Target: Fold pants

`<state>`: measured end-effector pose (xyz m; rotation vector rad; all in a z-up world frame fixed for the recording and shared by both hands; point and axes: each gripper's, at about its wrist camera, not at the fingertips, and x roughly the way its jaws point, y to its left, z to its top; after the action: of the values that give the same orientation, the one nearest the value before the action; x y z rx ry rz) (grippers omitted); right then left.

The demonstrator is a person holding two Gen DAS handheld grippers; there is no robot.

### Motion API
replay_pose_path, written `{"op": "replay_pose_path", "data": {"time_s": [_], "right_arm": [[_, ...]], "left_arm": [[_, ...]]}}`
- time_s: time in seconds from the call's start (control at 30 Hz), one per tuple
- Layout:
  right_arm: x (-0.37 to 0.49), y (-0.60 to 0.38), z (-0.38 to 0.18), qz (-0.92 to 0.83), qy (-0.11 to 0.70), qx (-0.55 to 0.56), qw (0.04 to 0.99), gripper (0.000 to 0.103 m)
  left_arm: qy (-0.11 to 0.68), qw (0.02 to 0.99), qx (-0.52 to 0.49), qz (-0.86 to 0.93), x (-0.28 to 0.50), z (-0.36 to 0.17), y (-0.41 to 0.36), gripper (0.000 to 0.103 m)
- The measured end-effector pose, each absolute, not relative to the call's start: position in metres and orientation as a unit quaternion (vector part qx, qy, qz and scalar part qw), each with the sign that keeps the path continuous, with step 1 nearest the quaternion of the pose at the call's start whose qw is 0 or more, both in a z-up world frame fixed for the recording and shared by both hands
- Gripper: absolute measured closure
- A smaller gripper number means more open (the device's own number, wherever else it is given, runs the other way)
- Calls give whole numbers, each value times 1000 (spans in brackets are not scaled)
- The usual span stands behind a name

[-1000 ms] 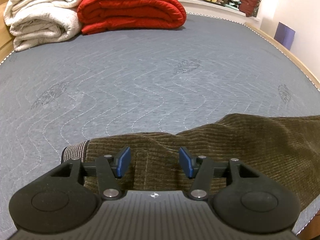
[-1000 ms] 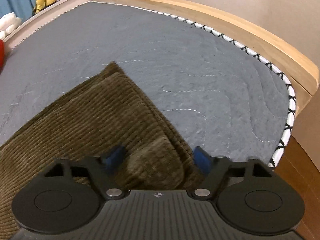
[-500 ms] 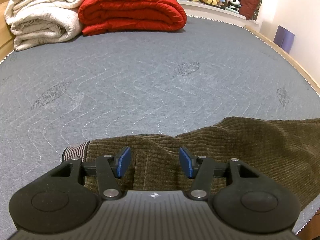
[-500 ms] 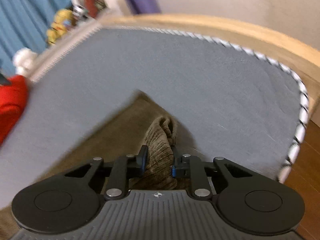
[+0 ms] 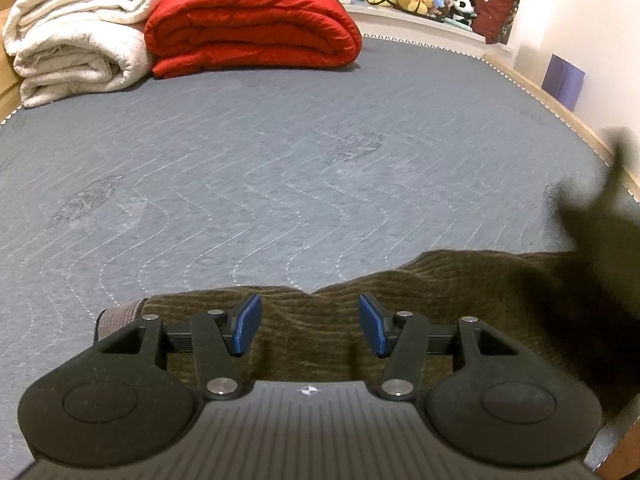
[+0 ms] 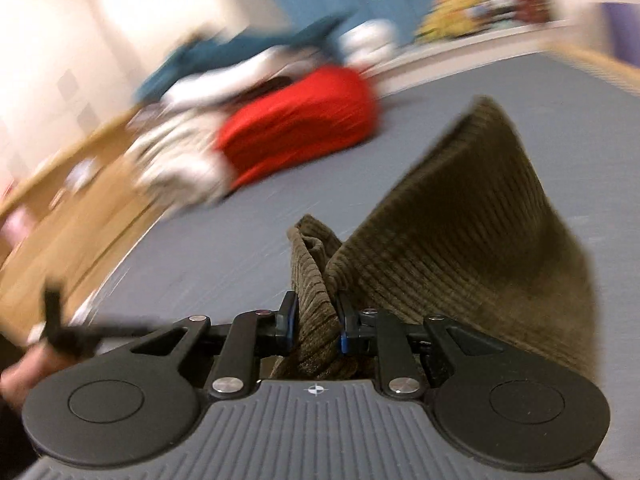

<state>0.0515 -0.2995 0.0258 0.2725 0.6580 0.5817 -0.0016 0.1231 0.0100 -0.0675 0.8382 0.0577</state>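
Since the earlier frames my right hand-held gripper (image 6: 314,320) has clamped a bunched fold of the pants (image 6: 460,248) and swung it up and across; its view now faces the red quilt (image 6: 304,128) instead of the bed's corner. Left hand-held gripper (image 5: 310,326) has hardly shifted: jaws about half open, straddling the corduroy near the waistband (image 5: 116,318), pads not pressing on it.

Pants position: olive corduroy lying along the near edge of the bed (image 5: 280,168), one end raised in the right grip.

Step in hand, my judgement: carrying the leg end over toward the waistband for the first fold. To do it well, I would keep the right grip tight, carry the cloth low enough that it lays flat, and use the left side to pin the waistband so the garment does not drag.

View differences: right wrist view shows the pinch and the lifted, tented cloth, but is motion-blurred. Left wrist view is sharp, shows the waistband and the white blankets (image 5: 76,44); the raised end appears only as a dark smear at the right edge.
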Motion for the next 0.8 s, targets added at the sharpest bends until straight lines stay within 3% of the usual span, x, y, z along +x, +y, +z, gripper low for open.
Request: {"op": "replay_pose_path", "data": {"time_s": [0.2,0.3,0.5,0.57,0.63,0.7,0.8], "right_arm": [[40,-154,-9,391,423,68,815,61],[27,-134,14,407,384,30,828,51],[40,-171,97,349,272,87,892,45],[46,-199,118,317,242,118,909,36],[62,-235,126,285,237,152,916,34],[66,-256,125,270,245,167,916,34],[67,-264,112,261,259,136,920,34]], "left_arm": [[408,911,-47,29,-1,15,119,40],[399,915,-48,25,-6,24,120,39],[385,919,-90,8,-19,38,128,39],[398,909,-126,-6,-21,40,130,47],[410,901,-140,-29,-20,44,124,77],[418,899,-126,-50,-17,48,110,83],[413,895,-142,-90,-10,44,89,83]]}}
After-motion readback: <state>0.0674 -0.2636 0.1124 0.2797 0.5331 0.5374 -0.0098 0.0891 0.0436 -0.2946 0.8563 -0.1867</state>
